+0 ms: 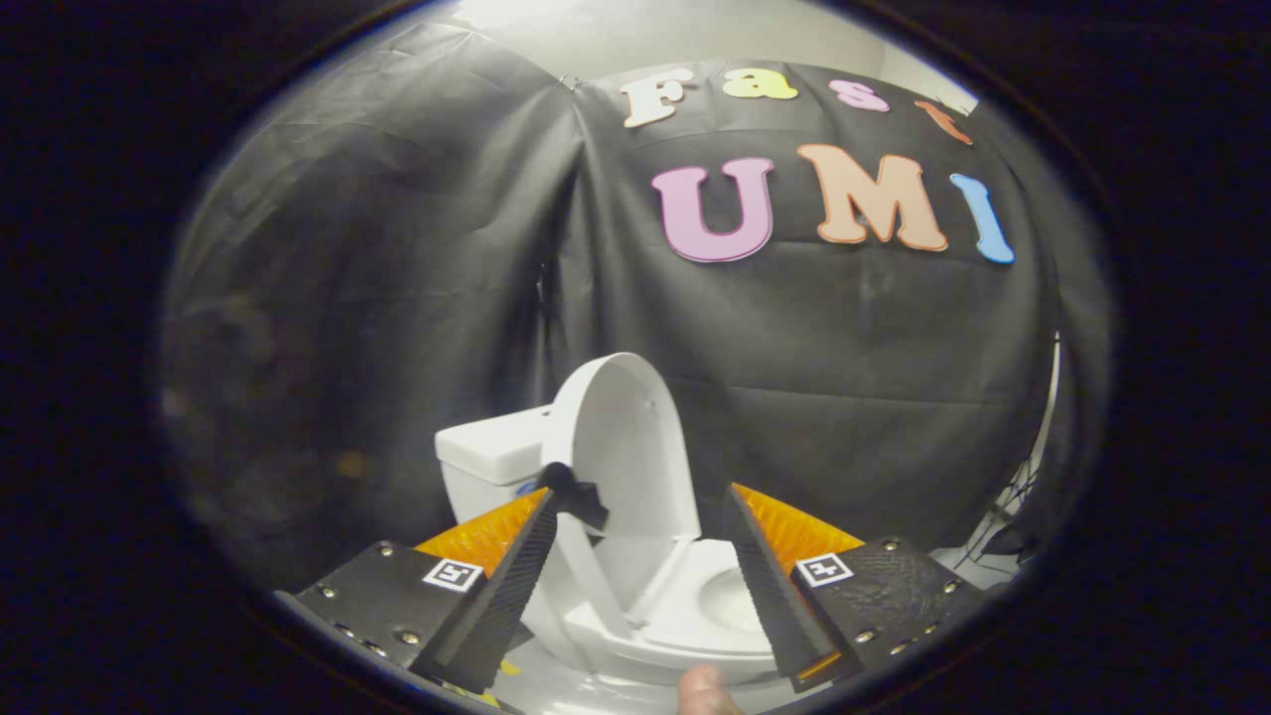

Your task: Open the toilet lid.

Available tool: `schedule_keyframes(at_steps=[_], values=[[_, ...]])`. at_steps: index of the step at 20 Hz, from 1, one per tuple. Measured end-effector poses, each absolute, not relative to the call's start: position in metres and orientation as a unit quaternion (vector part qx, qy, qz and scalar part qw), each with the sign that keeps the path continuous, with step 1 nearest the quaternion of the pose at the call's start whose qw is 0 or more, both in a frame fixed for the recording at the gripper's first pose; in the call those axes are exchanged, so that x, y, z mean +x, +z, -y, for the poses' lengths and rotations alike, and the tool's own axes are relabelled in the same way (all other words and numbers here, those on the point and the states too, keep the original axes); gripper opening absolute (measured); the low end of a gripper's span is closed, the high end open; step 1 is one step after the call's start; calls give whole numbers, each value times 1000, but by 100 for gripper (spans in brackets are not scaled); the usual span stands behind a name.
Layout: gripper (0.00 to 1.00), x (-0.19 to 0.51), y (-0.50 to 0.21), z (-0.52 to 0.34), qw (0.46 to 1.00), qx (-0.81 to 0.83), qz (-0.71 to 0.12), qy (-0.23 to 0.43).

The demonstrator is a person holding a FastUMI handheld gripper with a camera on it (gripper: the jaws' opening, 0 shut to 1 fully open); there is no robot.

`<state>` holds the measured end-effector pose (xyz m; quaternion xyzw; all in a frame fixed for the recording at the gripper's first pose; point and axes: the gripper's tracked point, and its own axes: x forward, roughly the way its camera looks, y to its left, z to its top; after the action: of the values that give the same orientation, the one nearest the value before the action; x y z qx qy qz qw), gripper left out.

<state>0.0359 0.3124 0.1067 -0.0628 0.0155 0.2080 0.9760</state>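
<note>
Between the wide-spread, empty tongs the toilet lid stands raised against the tank over the bowl, so opening looks done and only a clean retreat remains.

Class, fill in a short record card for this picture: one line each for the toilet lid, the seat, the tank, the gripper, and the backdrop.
lid: toilet lid raised, standing upright against the tank
seat: seat down on the bowl, opening visible
tank: tank behind the lid, beside the booth wall
gripper: gripper open, fingers spread either side of the lid, holding nothing
dark tab: small black piece on the lid's edge by one finger; what it is, unclear
backdrop: black cloth wall behind the toilet
</note>
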Motion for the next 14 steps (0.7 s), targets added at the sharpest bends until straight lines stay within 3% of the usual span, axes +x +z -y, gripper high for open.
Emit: schedule_keyframes(at_steps=[14], values=[[99, 64, 106, -123, 996, -6, 3, 94]])
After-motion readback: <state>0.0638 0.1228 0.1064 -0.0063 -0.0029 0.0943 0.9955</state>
